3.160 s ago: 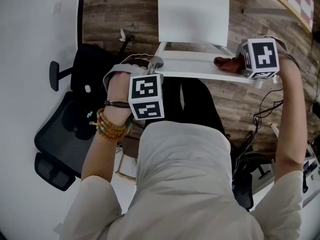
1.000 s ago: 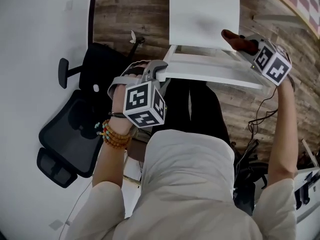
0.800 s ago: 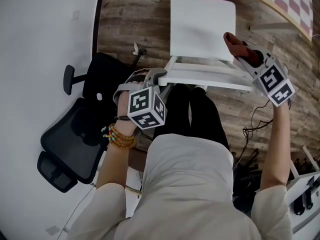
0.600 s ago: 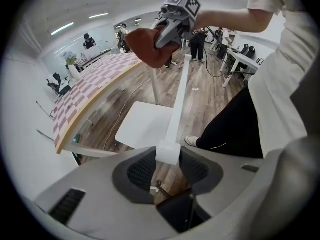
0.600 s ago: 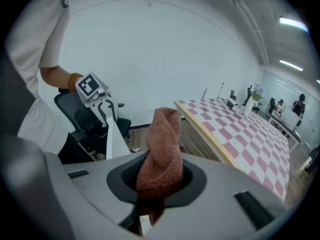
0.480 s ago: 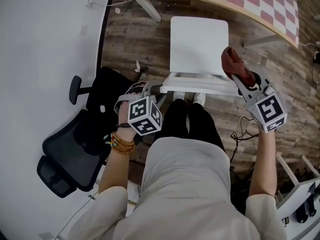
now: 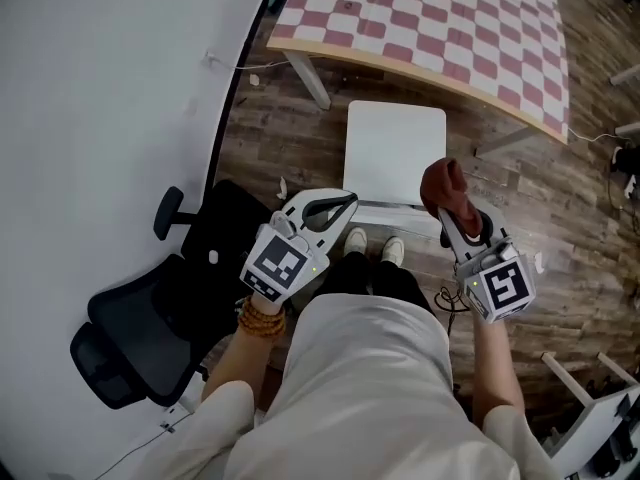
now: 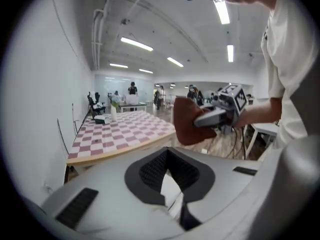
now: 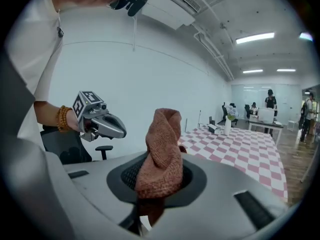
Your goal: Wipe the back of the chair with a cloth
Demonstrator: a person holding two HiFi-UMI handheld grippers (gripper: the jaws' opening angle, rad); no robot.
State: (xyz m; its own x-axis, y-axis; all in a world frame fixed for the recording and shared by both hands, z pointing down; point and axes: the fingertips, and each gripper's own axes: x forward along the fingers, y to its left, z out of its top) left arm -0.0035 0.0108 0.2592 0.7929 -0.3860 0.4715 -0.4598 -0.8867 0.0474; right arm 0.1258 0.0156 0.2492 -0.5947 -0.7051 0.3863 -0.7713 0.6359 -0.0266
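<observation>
Two changes | our left gripper (image 7: 343, 202) lifted off the chair (image 7: 395, 143) back, jaws just closed empty | right gripper (image 7: 450, 222) raised above chair, clamped on cloth (image 7: 441, 184) | we judge wiping done

- We see the cloth (image 7: 442, 182), a rust-brown terry rag, bunched and twisted into a thick roll. It stands upright out of the right gripper (image 7: 447, 211), whose jaws are clamped on its lower end.
- The cloth hangs in the air, clear of the chair (image 7: 395, 153); from above it shows over the seat's right rear corner.
- We see the chair as white with a flat square seat. It stands upright on the wooden floor (image 7: 300, 138), just beside the chequered bench (image 7: 430, 18), its back towards us.
</observation>
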